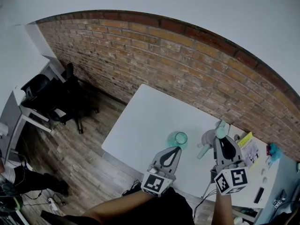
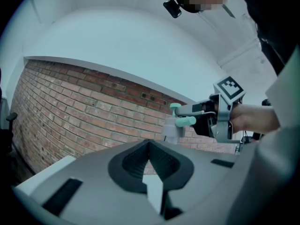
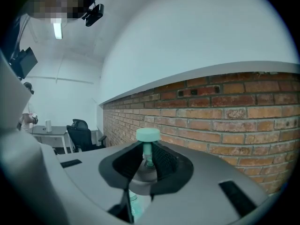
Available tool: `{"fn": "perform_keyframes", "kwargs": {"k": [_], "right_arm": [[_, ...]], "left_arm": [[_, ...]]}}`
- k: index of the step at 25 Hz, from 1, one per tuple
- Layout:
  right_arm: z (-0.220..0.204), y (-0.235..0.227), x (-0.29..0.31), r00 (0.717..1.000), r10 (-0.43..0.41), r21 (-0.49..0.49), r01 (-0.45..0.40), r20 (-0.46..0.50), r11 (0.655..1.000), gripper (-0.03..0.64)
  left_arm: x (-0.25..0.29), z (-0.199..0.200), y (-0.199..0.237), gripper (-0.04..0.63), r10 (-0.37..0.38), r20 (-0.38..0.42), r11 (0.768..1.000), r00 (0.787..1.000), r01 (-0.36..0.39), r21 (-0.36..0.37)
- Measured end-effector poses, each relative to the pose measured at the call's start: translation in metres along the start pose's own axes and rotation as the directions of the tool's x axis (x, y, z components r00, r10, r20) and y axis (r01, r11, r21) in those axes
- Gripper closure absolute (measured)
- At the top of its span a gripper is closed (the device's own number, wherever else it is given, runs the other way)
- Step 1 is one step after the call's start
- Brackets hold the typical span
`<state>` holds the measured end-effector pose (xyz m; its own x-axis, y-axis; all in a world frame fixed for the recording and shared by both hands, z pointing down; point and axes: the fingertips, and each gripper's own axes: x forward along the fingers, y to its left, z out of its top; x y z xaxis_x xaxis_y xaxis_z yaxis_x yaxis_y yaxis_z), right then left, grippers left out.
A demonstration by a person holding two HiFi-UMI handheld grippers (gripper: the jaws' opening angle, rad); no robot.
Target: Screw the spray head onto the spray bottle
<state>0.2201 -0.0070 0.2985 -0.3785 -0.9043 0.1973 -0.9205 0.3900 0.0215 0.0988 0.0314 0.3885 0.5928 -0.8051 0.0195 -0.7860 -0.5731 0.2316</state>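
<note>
Right gripper [image 3: 149, 159] clamped on the spray head [image 3: 147, 136]
The head hung over the desk's [image 1: 150, 111] near edge. The left gripper [image 2: 149, 165] was closed and empty, near the green spray bottle [image 1: 178, 138] standing by that edge.

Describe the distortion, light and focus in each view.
Head view: fisheye bows the brick wall into an arc; light even on the table. Left gripper view: near jaws soft, spray head sharper. Right gripper view: dark vignetted corners, a ceiling lamp bright.
</note>
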Motion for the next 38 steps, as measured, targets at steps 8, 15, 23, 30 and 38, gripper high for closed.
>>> {"fn": "perform_keyframes", "kwargs": {"k": [8,15,23,30,38], "right_arm": [[0.019,0.01,0.004,1.0,0.015,-0.023,-0.015,0.024,1.0,0.551],[0.042,0.019,0.008,0.997,0.046,-0.025,-0.045,0.058,0.999,0.551],[0.063,0.028,0.012,0.993,0.076,-0.038,-0.073,0.085,0.997,0.551],[0.079,0.033,0.014,0.989,0.095,-0.068,-0.088,0.111,0.994,0.551],[0.083,0.038,0.017,0.985,0.117,-0.055,-0.111,0.126,0.992,0.551]], "left_arm": [[-0.001,0.002,0.005,0.594,-0.004,0.001,1.0,1.0,0.004,0.002],[0.0,-0.006,0.014,0.594,-0.01,-0.006,0.998,1.0,0.011,0.054],[0.001,-0.004,0.027,0.594,0.043,-0.016,0.999,0.999,-0.042,0.022],[-0.002,0.0,0.033,0.594,0.075,-0.01,0.997,0.997,-0.075,0.006],[-0.003,0.0,0.037,0.594,0.094,-0.004,0.996,0.996,-0.094,0.008]]}}
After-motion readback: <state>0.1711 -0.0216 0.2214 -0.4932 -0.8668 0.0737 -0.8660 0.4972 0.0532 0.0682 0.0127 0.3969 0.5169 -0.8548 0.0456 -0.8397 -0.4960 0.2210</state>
